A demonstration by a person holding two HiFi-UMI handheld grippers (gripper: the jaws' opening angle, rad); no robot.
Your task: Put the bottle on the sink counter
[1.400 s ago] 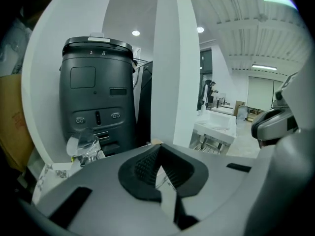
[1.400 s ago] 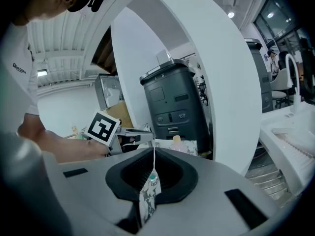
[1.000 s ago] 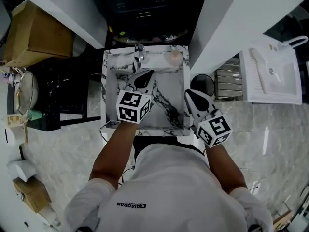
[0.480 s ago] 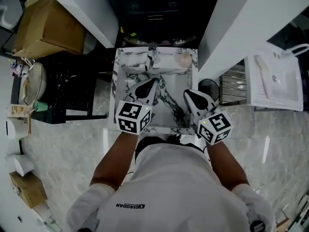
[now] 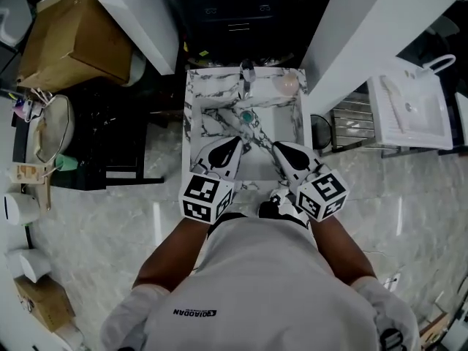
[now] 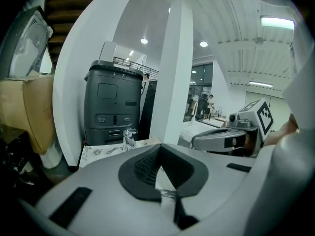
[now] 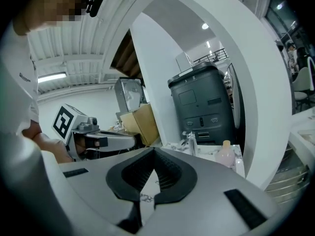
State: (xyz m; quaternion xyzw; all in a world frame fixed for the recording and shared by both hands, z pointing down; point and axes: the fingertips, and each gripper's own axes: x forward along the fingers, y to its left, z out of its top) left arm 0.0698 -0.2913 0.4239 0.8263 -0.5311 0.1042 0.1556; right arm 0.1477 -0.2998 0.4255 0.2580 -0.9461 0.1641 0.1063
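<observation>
A small pink bottle point(image 5: 286, 84) stands upright on the back right corner of the marble sink counter point(image 5: 191, 108), next to the faucet point(image 5: 246, 75). The right gripper view shows the bottle point(image 7: 226, 154) right of the faucet point(image 7: 191, 142). My left gripper point(image 5: 235, 143) and right gripper point(image 5: 278, 148) hover side by side over the front of the basin. Both are shut with nothing in them, and both are well short of the bottle. In the left gripper view my left gripper point(image 6: 158, 150) points at the faucet point(image 6: 129, 137), and the bottle is out of sight there.
White pillars point(image 5: 139, 20) flank the sink, with a dark grey machine point(image 6: 112, 107) behind it. A cardboard box point(image 5: 69, 42) and a black rack point(image 5: 110, 141) are at left. A round black bin point(image 5: 320, 131) and a second white basin point(image 5: 409, 112) are at right.
Both grippers have drawn back from over the basin toward the sink's front edge, staying shut. The bottle has not moved on the counter.
</observation>
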